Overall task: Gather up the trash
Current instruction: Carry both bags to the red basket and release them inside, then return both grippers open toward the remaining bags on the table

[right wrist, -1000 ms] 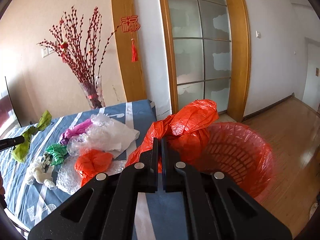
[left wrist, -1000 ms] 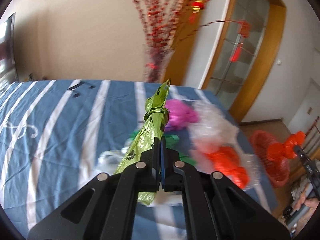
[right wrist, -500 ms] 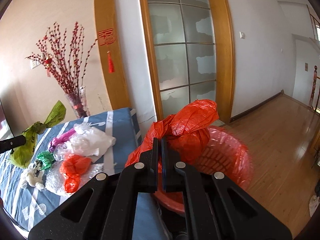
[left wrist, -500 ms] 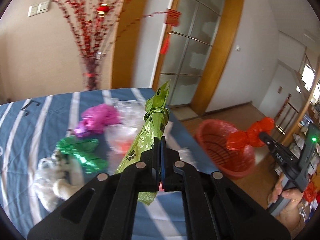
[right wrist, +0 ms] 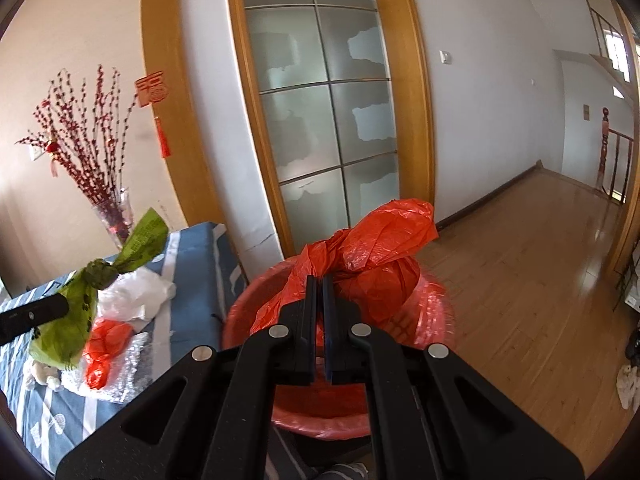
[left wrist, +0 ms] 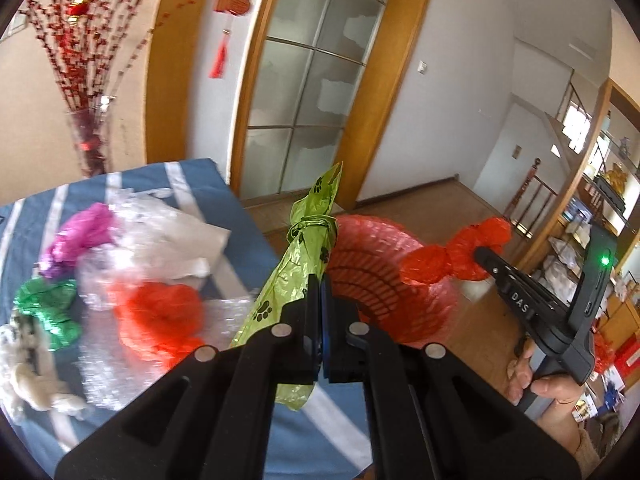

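Observation:
My left gripper is shut on a knotted green bag with paw prints, held near the table's right end beside the red basket. My right gripper is shut on a knotted red plastic bag, which hangs over the red basket. In the left wrist view the right gripper shows with the red bag above the basket's far rim. The green bag also appears at the left of the right wrist view.
On the blue striped table lie a red bag, clear bubble wrap, a magenta wad, a green wad and a white lump. A vase of red branches stands at the back. Wooden floor spreads rightward.
Both grippers have swung right towards the basket. The green bag has moved from over the table's middle to its right end. The red bag now hangs above the basket's inside.

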`<state>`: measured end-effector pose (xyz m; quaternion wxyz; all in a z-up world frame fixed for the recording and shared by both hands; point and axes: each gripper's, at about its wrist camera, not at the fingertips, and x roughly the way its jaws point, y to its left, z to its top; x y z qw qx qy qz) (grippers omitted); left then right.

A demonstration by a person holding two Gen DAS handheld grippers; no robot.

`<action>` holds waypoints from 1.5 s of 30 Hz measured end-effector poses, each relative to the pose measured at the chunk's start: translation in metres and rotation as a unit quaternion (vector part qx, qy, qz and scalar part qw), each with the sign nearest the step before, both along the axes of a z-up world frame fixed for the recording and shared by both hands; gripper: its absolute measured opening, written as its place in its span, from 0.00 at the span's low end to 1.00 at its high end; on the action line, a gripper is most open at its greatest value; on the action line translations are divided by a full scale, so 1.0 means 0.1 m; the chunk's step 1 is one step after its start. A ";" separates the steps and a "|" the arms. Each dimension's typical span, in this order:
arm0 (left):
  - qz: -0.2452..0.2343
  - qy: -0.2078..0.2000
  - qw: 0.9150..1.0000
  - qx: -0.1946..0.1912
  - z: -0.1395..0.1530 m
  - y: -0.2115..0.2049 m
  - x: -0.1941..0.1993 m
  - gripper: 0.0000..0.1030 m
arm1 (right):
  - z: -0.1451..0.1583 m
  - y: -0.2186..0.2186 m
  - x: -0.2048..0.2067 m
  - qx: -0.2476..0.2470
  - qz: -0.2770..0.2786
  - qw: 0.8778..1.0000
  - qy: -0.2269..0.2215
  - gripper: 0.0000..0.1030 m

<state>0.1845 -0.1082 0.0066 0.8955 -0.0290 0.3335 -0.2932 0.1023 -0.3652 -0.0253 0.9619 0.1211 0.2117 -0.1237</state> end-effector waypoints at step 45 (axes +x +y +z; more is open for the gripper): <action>0.070 -0.028 0.990 0.123 -0.57 -0.40 0.11 0.68 | -0.21 -0.21 0.00 0.005 -0.013 1.000 0.014 0.68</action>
